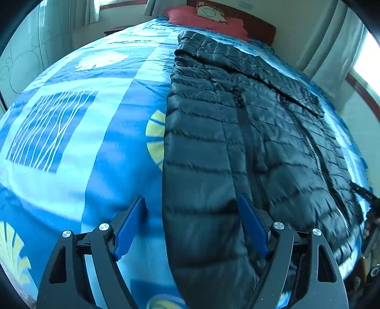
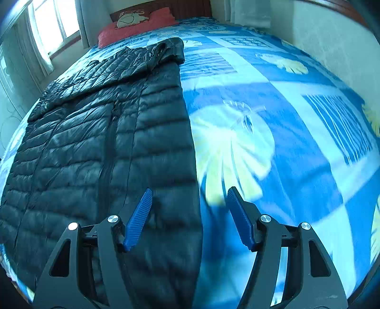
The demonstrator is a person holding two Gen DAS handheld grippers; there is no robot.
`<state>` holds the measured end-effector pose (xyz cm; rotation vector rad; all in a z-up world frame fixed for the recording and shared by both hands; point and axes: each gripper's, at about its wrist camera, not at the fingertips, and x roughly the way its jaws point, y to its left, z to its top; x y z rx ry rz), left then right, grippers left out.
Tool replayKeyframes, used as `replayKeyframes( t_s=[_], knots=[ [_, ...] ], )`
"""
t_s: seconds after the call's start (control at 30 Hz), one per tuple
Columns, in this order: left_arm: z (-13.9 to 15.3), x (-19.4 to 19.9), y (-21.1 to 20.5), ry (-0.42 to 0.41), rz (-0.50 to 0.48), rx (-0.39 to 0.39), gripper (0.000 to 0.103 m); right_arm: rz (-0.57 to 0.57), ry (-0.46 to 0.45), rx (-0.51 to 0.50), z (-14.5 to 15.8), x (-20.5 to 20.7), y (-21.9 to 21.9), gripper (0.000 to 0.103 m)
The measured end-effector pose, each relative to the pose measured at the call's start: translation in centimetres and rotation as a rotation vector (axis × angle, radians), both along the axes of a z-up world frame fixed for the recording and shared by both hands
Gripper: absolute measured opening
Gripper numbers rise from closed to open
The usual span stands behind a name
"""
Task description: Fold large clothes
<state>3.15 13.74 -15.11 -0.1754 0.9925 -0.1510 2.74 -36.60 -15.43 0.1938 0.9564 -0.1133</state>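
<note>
The black quilted puffer jacket (image 1: 237,147) lies flat and lengthwise on the blue patterned bedspread (image 1: 95,142), collar toward the red pillow (image 1: 204,20) at the headboard end, hem nearest the tongs; one sleeve is laid diagonally across its upper body, which I judge a first fold. The left gripper (image 1: 192,225) hovers with jaws spread wide over one long edge of the jacket near the hem, and the right gripper (image 2: 188,218) likewise straddles the opposite long edge, both holding nothing (probably positioned to seize the hem corners). The shell is glossy, slippery-looking nylon stitched into puffy horizontal channels, with a zipper (image 1: 315,156) running down its length.
</note>
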Motion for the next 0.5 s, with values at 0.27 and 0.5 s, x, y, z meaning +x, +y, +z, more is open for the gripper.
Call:
replayKeyframes(
  t_s=[0.27,0.5],
  knots=[
    [-0.2,-2.6,-0.6,0.001,-0.056,-0.077,0.078,0.046,0.002,0.044,0.0,-4.1,1.8,0.049],
    [0.2,-3.8,-1.6,-0.039,-0.063,-0.079,0.043,0.066,-0.025,0.046,0.4,-5.5,2.9,0.023]
  ],
)
